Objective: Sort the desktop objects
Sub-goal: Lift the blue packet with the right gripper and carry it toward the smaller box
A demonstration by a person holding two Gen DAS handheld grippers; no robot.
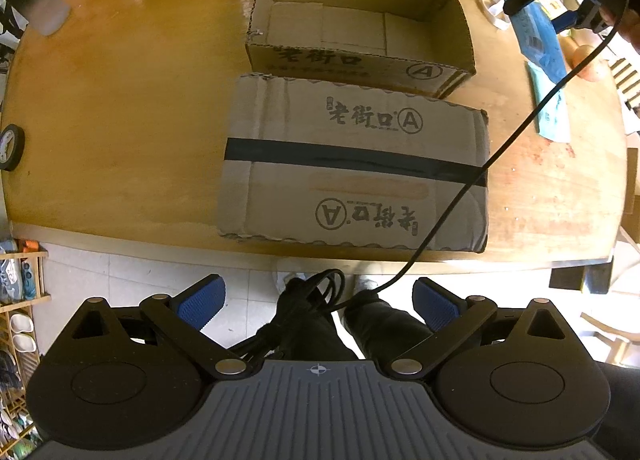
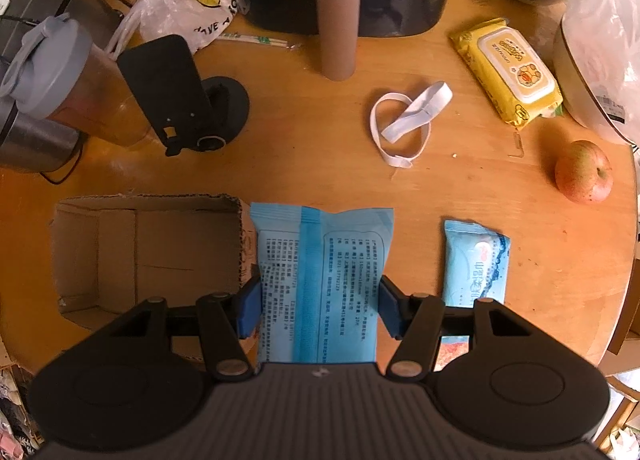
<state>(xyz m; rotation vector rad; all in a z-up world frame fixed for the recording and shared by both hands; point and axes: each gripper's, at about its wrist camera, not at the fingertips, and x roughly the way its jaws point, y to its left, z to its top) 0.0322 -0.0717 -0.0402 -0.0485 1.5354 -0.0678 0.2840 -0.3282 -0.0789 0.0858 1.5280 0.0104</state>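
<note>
The open box (image 1: 360,24) looks empty, so sorting has barely begun. Right tongs (image 2: 318,308) pinch a blue pack (image 2: 320,280) just right of it; left tongs (image 1: 318,300) hang spread off the counter (image 1: 120,100). A small pack (image 2: 476,260), wipes (image 2: 508,72), band (image 2: 404,120) and apple (image 2: 584,172) remain.

The counter (image 2: 304,164) is glossy orange-brown wood. Beside the open box (image 2: 148,256), plain tan corrugated cardboard, a pale blue packet (image 2: 320,284) shows a darker blue centre stripe and small dark print, pinched between the blue pads of the black right tool (image 2: 320,308). Past the packet from the box lies a smaller light blue sachet (image 2: 476,264) with white and a touch of red. Beyond it: a white elastic band (image 2: 404,120), a yellow wipes pack (image 2: 508,72) with a white lid, and a red-yellow apple (image 2: 584,172). The flattened box (image 1: 356,172) is tan with black characters, a circled A and a black tape band. The left tool (image 1: 320,304) has blue textured pads on black arms.
</note>
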